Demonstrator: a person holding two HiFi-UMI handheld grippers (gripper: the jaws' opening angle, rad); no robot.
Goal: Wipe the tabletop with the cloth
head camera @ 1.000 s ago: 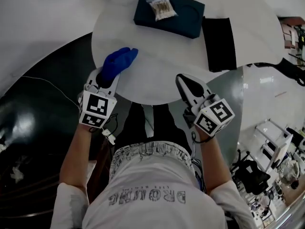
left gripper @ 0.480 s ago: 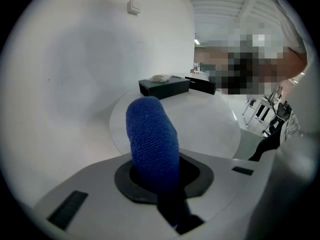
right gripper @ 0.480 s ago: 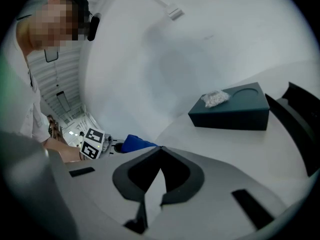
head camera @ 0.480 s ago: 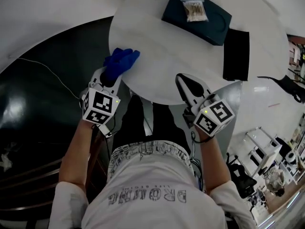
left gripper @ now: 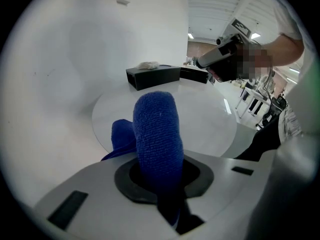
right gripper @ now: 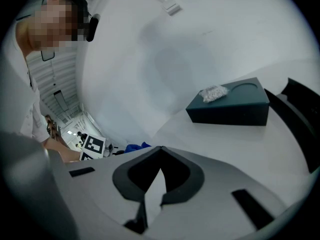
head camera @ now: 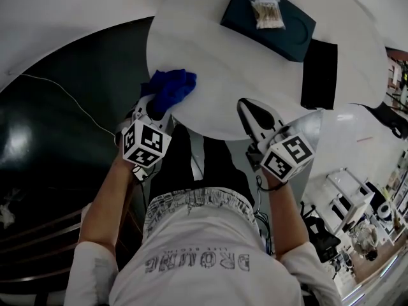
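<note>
Left gripper [head camera: 157,107]: I see it clamped on cloth [head camera: 171,87].
Cloth position: bunched ahead of jaws, on tabletop [head camera: 229,75] edge.
Right gripper [head camera: 248,109]: jaws together, empty.

Office-like workspace: desks [head camera: 349,193], swivel chair [head camera: 320,233].

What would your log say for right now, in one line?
left claw: shut on blue cloth | cloth: at near edge of tabletop | right claw: shut, empty, over near edge

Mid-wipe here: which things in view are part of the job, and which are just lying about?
Job: blue cloth, left gripper shut on it, white tabletop.
Lying about: dark box, small bag on it, black pad, empty right gripper.
</note>
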